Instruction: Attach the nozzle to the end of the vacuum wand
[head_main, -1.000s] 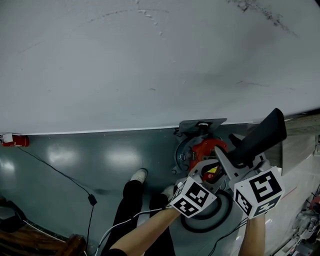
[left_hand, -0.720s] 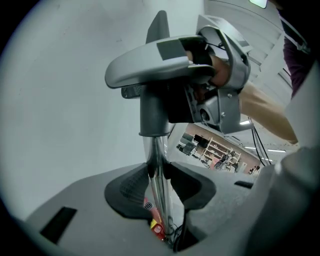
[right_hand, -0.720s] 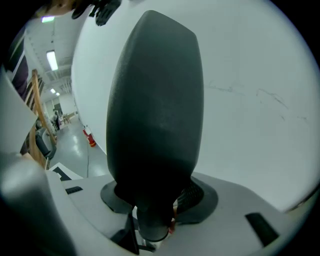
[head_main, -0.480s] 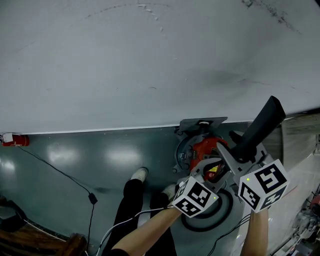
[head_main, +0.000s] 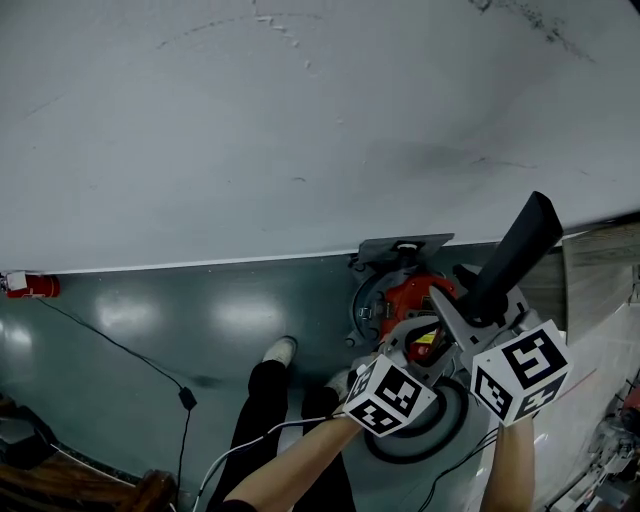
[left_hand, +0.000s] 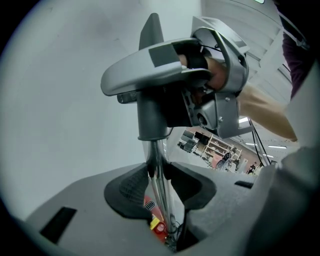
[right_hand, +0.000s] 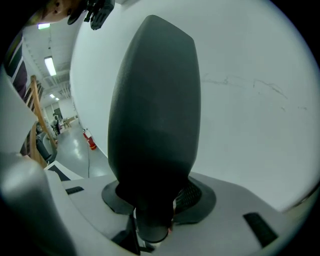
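Observation:
A black tapered nozzle (head_main: 515, 258) slants up to the right, and its round base sits between the pads of my right gripper (head_main: 472, 322). In the right gripper view the nozzle (right_hand: 152, 115) fills the middle, with the right gripper (right_hand: 156, 202) closing its jaws on the neck. The chrome vacuum wand (left_hand: 159, 180) rises between the pads of my left gripper (left_hand: 161, 192), which is shut on it. Its top goes into the nozzle's dark grey collar (left_hand: 151, 117). In the head view the left gripper (head_main: 412, 345) hangs just left of the right one, over the red vacuum body (head_main: 415, 295).
A white wall (head_main: 300, 120) fills the upper half of the head view. Below it lies grey floor with a black cable (head_main: 120, 345) and a red object (head_main: 30, 287) at the far left. The person's shoe (head_main: 278, 350) and a round grey base (head_main: 400, 445) are under the grippers.
In the head view the nozzle now stands steeper, its tip higher and a little further left. Both grippers have kept their places.

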